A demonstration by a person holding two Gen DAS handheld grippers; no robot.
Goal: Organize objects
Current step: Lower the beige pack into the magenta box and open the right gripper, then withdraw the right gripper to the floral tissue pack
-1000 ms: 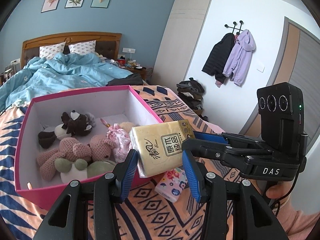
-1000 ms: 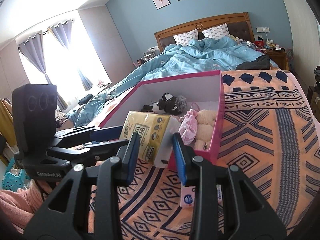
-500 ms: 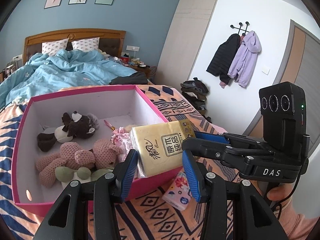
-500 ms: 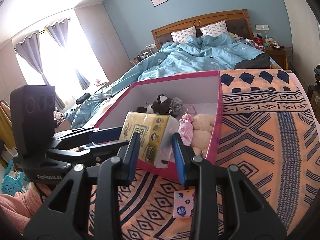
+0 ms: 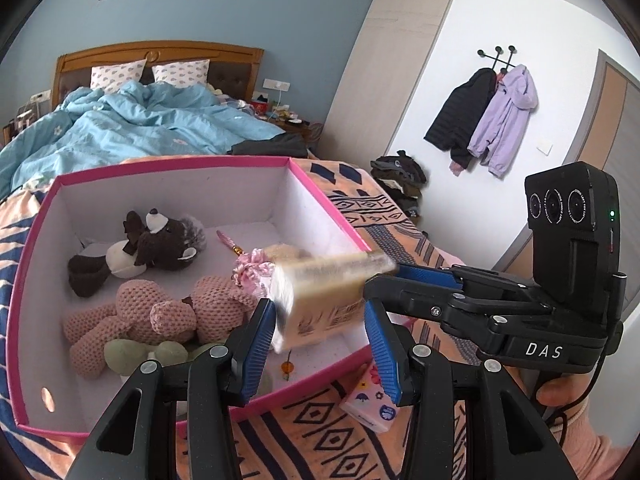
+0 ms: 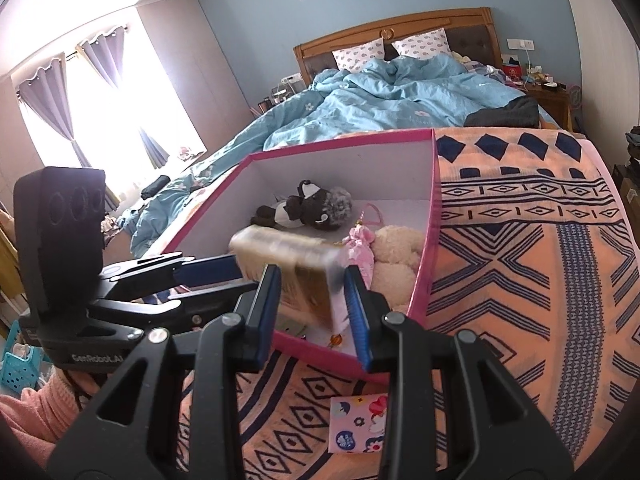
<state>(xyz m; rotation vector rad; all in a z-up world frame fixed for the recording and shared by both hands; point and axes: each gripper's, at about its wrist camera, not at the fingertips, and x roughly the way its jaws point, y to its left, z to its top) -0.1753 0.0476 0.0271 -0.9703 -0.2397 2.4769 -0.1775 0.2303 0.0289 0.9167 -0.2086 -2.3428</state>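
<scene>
The tissue pack [image 5: 320, 300], blurred, sits over the pink box [image 5: 332, 208] on the bed, pinched between the left tool [image 5: 320, 340] and the right tool [image 6: 312, 304].

Tissue pack [image 5: 326, 304] now blurred and tilted over the pink box [image 5: 328, 200] (earlier sharp, nearer its rim)
</scene>
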